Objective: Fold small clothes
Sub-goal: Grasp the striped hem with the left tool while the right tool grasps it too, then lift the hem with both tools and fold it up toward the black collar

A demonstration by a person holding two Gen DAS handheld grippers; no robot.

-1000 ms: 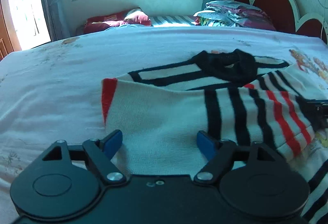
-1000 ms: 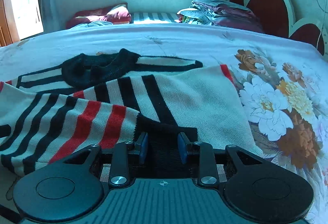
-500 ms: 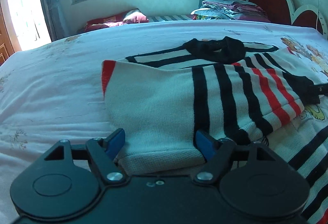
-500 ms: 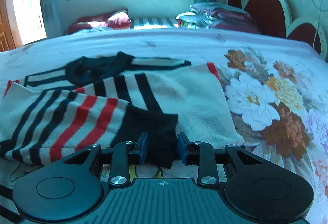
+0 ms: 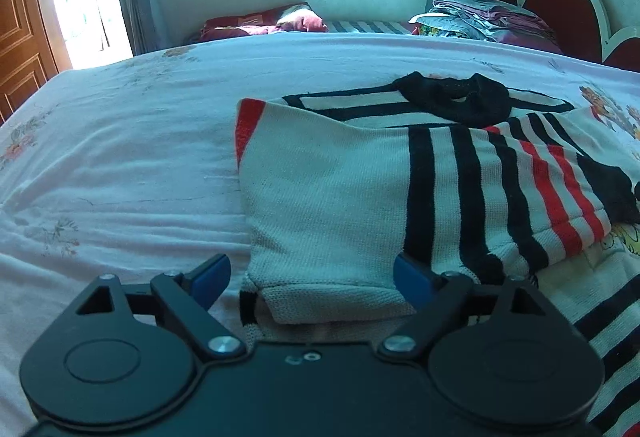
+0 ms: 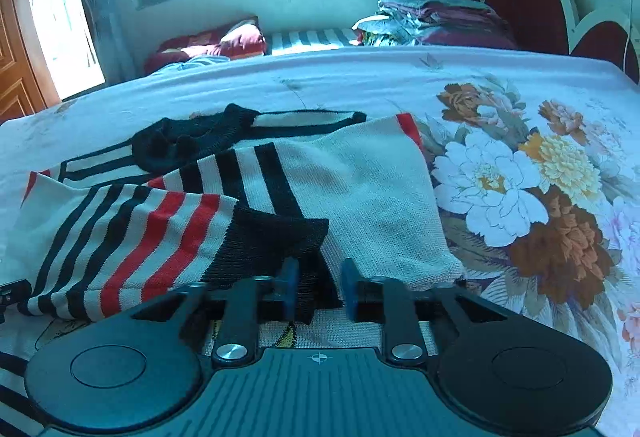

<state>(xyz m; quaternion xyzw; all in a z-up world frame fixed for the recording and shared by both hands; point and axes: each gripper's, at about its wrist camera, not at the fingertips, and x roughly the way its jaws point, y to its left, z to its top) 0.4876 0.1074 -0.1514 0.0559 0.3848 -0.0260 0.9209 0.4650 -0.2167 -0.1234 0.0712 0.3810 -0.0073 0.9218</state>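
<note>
Left wrist view, sweater: the striped knit sweater [image 5: 332, 197] lies on the bed [image 5: 120, 157], right of centre, its black collar [image 5: 452, 99] at the far end and one sleeve folded across the body.
Left wrist view, tongs: the left gripper [image 5: 312, 277] has its jaws wide and opening; the white folded edge lies between the blue pads, which stand clear of it on the left side at least.
Left wrist view, containers: none shows; a stack of folded bedding [image 5: 484, 17] sits far right by the headboard [image 5: 560, 5].
Right wrist view, sweater: the black cuff [image 6: 276, 237] of the folded sleeve lies near centre, over the cream body, beside the floral print [image 6: 520, 189] on the right.
Right wrist view, tongs: the right gripper [image 6: 318, 287] is opening its jaws; the cuff's near edge sits between the pads, seemingly released, though shadow makes contact hard to read.
Handling: the knit looks soft, light and limp, likely to sag and stretch if lifted by one point, not slippery or fragile.
Where to hold: probably the ribbed hem and doubled fold edges, pinched at two spread points, since thicker layers should hold shape better.
</note>
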